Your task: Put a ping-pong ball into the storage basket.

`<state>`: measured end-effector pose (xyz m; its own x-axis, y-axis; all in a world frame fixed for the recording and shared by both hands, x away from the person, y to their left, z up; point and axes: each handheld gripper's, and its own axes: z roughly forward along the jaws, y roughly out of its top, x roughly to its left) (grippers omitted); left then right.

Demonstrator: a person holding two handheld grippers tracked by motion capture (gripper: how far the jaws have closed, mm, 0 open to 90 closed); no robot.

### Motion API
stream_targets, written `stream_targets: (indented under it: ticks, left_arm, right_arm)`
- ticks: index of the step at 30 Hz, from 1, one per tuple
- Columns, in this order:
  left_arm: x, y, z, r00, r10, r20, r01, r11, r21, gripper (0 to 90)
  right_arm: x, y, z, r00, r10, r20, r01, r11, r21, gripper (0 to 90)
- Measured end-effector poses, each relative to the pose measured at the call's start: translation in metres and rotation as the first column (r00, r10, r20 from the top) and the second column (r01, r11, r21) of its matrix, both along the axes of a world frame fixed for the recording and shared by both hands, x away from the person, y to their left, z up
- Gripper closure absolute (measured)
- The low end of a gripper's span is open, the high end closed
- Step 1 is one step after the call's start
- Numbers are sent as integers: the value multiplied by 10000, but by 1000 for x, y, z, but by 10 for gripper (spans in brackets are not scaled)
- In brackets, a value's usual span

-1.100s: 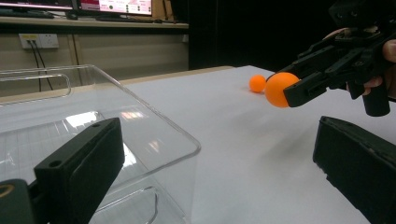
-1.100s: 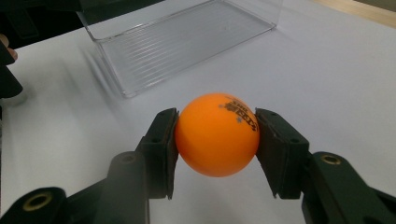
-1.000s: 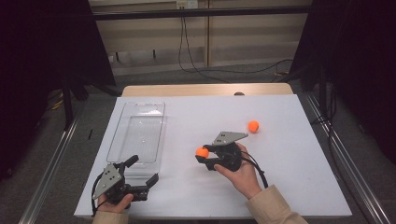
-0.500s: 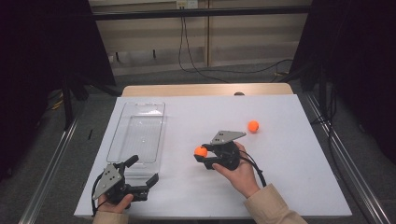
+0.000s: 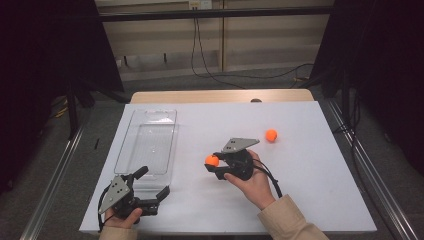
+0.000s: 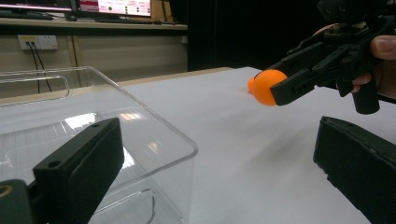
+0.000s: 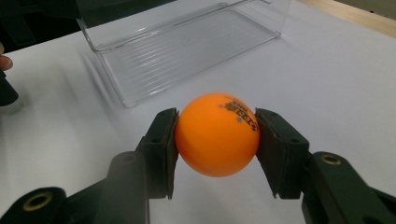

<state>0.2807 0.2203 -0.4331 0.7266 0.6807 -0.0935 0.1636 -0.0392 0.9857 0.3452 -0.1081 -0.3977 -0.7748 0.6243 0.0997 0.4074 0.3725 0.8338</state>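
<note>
Since a second ago our right tongs (image 5: 214, 165), clenched on the orange ball (image 5: 212, 160), have drifted slightly left at frame centre, toward the clear tray (image 5: 150, 142). The left tongs (image 5: 150, 187) wait released at lower left, so we judge the drop is near

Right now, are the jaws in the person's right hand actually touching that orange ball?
Touching. In the right gripper view, the right gripper has both jaws pressed flat against opposite sides of the orange ball, with no gap showing on either side.
</note>
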Motion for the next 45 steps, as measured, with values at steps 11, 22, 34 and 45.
stream_targets:
  ticks: [11,22,34,45]
  left_arm:
    - [0,0,0,10000,-2,-8,2,10000,13,16]
    - [0,0,1,10000,-58,43,57,9999,89,16]
    - [0,-1,0,10000,-89,-23,89,10000,39,16]
    - [0,-1,0,10000,-94,0,94,9998,167,16]
  right_arm:
    - [4,1,0,10000,-53,-53,53,9999,122,514]
    - [7,4,3,10000,-28,-29,29,9999,142,514]
    - [11,8,5,10000,-48,61,47,9999,151,514]
    - [14,8,6,9999,-113,37,111,9994,334,513]
